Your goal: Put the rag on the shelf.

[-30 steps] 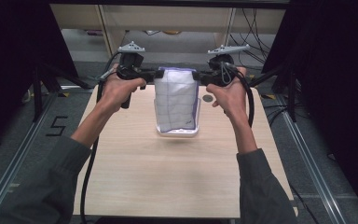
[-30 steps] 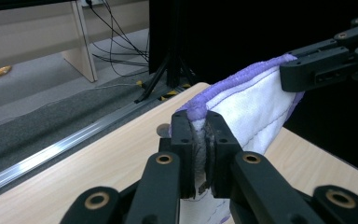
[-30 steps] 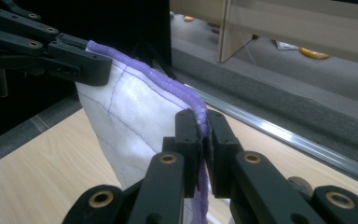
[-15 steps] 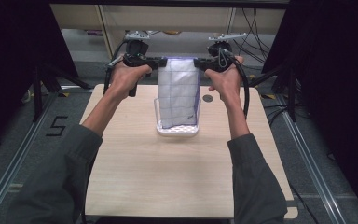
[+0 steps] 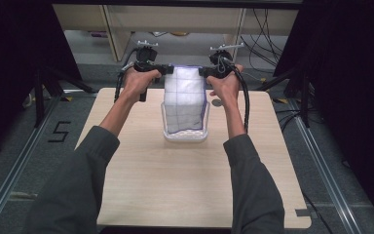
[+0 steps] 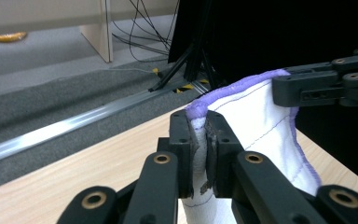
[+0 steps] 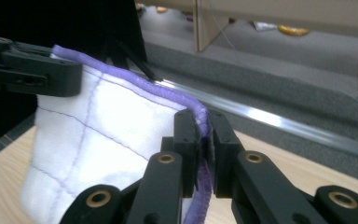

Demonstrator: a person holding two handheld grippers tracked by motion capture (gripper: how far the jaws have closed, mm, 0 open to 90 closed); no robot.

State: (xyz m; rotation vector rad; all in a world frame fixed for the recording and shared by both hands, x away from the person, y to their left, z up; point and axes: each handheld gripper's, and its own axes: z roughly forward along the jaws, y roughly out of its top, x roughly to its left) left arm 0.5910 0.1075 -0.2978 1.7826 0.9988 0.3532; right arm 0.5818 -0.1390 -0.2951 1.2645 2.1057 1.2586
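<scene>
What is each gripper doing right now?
Left gripper: closed on a top corner of the white cloth.
Right gripper: closed on the cloth's other top corner.

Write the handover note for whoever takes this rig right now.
Left gripper: shut on the white cloth, at one top corner.
Right gripper: shut on the other top corner.
The cloth, purple-edged, hangs stretched between them, its lower part inside the clear plastic bin on the wooden table.
Done: both corners gripped, cloth partly in the bin.
Left: probably lower the rest in, then release.
</scene>
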